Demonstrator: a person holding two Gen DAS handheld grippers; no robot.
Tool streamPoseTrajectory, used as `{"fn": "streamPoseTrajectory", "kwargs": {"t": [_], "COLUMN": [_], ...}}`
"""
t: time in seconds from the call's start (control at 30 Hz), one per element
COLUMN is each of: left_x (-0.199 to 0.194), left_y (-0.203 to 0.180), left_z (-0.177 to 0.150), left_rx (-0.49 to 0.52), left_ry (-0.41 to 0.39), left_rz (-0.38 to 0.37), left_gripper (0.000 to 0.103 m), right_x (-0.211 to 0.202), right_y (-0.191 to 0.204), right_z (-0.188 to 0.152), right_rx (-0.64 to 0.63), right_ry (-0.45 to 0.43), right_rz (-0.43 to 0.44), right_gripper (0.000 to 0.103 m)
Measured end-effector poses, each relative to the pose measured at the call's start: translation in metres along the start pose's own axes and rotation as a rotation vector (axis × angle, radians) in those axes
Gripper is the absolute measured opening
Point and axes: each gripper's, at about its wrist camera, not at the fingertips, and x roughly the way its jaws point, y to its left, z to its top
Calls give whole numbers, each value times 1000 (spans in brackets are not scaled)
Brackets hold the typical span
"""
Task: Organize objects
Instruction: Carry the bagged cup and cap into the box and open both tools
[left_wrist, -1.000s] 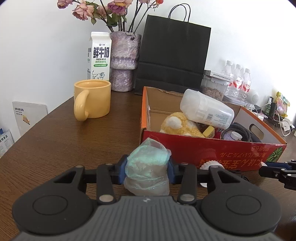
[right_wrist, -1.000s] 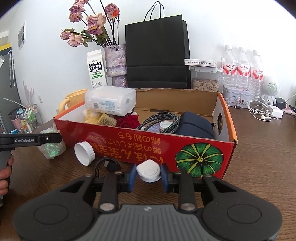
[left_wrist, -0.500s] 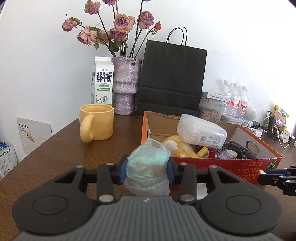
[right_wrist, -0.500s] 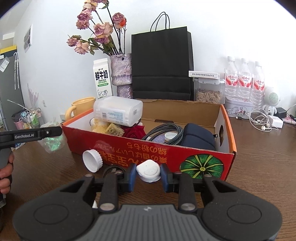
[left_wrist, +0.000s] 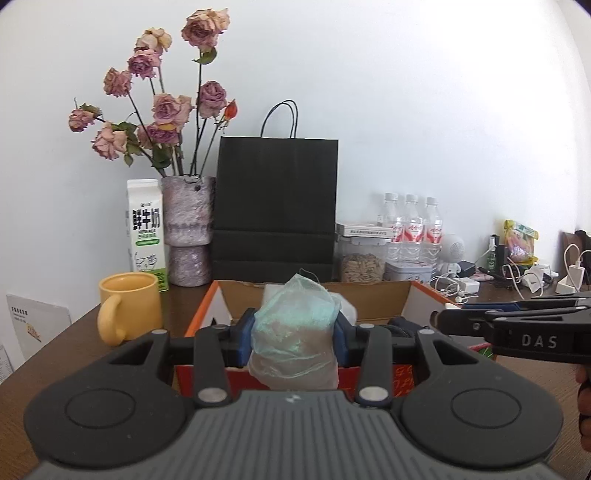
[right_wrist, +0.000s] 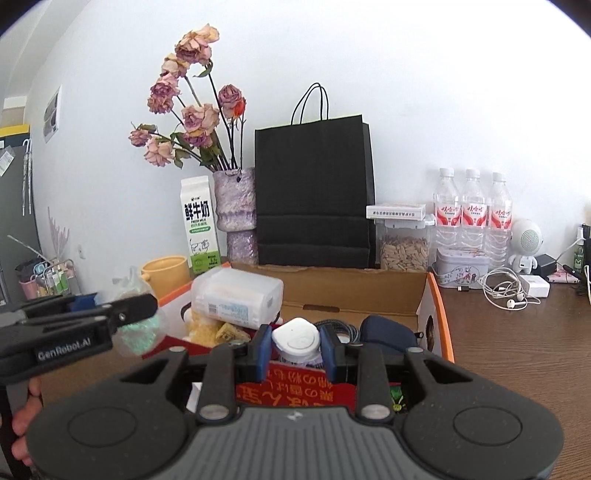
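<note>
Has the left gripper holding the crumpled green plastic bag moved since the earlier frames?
Yes. The left gripper has risen toward the red cardboard box; the bag now overlaps the box's opening.

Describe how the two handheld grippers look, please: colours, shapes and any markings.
Both are black plastic, with two round discs above a ribbed grey body and blue pads on the fingers. The left gripper reads "GenRobot.AI" on its side, the right gripper reads "DAS". No cables or sleeves are visible.

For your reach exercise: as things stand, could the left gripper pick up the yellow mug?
Probably not yet. The left gripper is shut on a plastic bag; the yellow mug itself stands unobstructed on the table.
</note>
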Motion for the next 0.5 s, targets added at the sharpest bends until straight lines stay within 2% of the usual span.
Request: {"fn": "streamPoseTrajectory", "kwargs": {"t": [0.07,0.17,0.33,0.5], "left_x": [6,21,50,75], "left_y": [-7,-19,-35,-47], "left_z": [9,25,45,50], "left_rx": [-21,-48,-87,-97], "left_ry": [-1,-42,-44,-55], "left_rz": [-13,11,8,60], "left_gripper": [42,42,42,42], "right_x": [1,4,28,55], "right_y": [0,-1,-9,-21], "right_z": [8,17,30,32], "right_rx": [1,-20,-46,-39], "right_ry": [-25,-57,-78,-80], "right_rz": [-15,-51,-82,-72], "right_gripper": [27,27,27,27]}}
